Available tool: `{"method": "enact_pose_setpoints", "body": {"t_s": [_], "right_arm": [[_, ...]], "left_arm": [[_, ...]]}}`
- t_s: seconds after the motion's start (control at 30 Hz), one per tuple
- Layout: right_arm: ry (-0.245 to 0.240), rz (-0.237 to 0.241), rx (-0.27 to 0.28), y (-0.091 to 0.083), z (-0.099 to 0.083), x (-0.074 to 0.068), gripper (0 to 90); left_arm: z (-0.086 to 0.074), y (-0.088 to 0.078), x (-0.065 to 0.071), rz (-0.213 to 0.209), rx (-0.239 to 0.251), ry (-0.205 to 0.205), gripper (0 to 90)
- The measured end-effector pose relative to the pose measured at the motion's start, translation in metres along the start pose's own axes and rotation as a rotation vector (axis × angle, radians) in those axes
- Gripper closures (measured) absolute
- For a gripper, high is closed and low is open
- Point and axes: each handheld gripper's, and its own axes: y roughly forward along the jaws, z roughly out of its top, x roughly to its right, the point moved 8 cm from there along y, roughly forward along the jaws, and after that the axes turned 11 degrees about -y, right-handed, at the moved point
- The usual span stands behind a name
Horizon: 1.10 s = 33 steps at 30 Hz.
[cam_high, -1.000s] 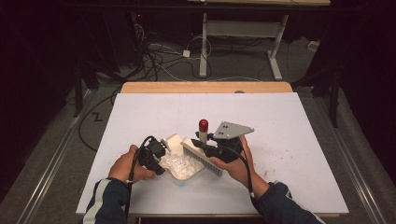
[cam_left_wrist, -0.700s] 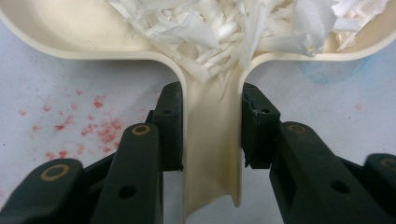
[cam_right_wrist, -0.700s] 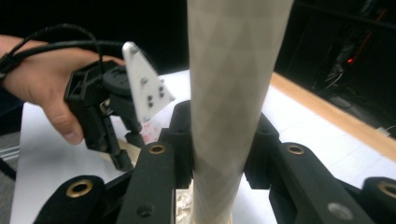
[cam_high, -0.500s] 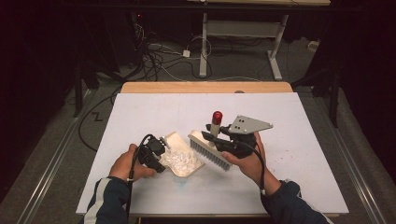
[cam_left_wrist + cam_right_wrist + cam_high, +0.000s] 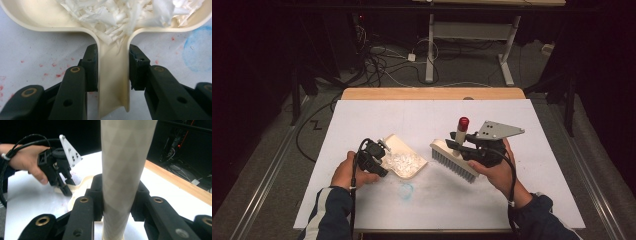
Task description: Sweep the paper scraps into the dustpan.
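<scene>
Left gripper (image 5: pixel 113 67) clamped on the narrow cream handle of a dustpan (image 5: pixel 113 82), fingers (image 5: pixel 90 67) pressing both sides of that handle, pan lying flat on the white worktop (image 5: pixel 422 120). Just beyond those fingers, in the pan's wide tray, a heap of white paper shreds (image 5: pixel 125 15), some spilling down into the neck of the handle. On the worktop beside the fingers, small red specks at one side and a smudged blue ring (image 5: pixel 197 47) at the other. Right gripper (image 5: pixel 117 200) closed around the pale shaft of a hand brush (image 5: pixel 454 157), fingers (image 5: pixel 97 195) tight against the shaft on both sides, shaft rising straight up between them. From the high view, brush held clear of the worktop, tilted, bristles facing down and toward the person, red cap (image 5: pixel 463 121) at the handle's top, grey three-cornered plate (image 5: pixel 498 131) above the right hand (image 5: pixel 497 172). Dustpan to the left of the brush, near but apart. Beyond the right fingers, the left hand (image 5: pixel 23 157) and its gripper gripping the pan's handle. Behind the worktop, a wooden edge (image 5: pixel 432 93), then cables on the floor (image 5: pixel 382 60).
</scene>
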Motion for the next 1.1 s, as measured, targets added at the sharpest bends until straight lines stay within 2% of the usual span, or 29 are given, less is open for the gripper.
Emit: {"method": "enact_pose_setpoints", "body": {"t_s": [0.17, 0.3, 0.37, 0.47, 0.57, 0.63, 0.7, 0.87, 0.97, 1.1], "right_arm": [[-0.002, 0.004, -0.023, -0.018, -0.007, 0.005, 70.3], [-0.001, 0.009, -0.039, -0.034, -0.013, 0.009, 70.3], [-0.003, 0.018, -0.05, -0.041, -0.016, 0.011, 70.3], [0.003, 0.022, -0.069, -0.051, -0.02, 0.016, 70.3], [0.015, 0.037, -0.08, -0.062, -0.024, 0.022, 70.2], [0.03, 0.055, -0.09, -0.068, -0.026, 0.026, 70.3], [0.041, 0.071, -0.097, -0.073, -0.029, 0.028, 70.2], [0.072, 0.141, -0.133, -0.08, -0.038, 0.026, 70.2], [0.1, 0.173, -0.144, -0.082, -0.043, 0.026, 70.2], [0.12, 0.199, -0.166, -0.084, -0.05, 0.027, 70.2]], "left_arm": [[0.001, 0.0, -0.006, 0.01, 0.024, -0.04, 63.0], [0.001, 0.0, -0.008, -0.008, 0.035, -0.07, 63.0], [0.002, 0.0, -0.01, -0.003, 0.048, -0.08, 63.0], [0.004, 0.0, -0.016, 0.005, 0.084, -0.127, 62.9], [0.005, 0.0, -0.021, -0.009, 0.115, -0.168, 62.9], [0.005, -0.001, -0.026, 0.014, 0.128, -0.199, 62.8], [0.006, -0.001, -0.029, 0.013, 0.14, -0.232, 62.8], [0.002, -0.002, -0.037, 0.049, 0.151, -0.293, 62.8], [-0.002, -0.003, -0.038, 0.032, 0.164, -0.312, 62.8], [-0.007, -0.008, -0.044, 0.035, 0.196, -0.356, 62.6]]}}
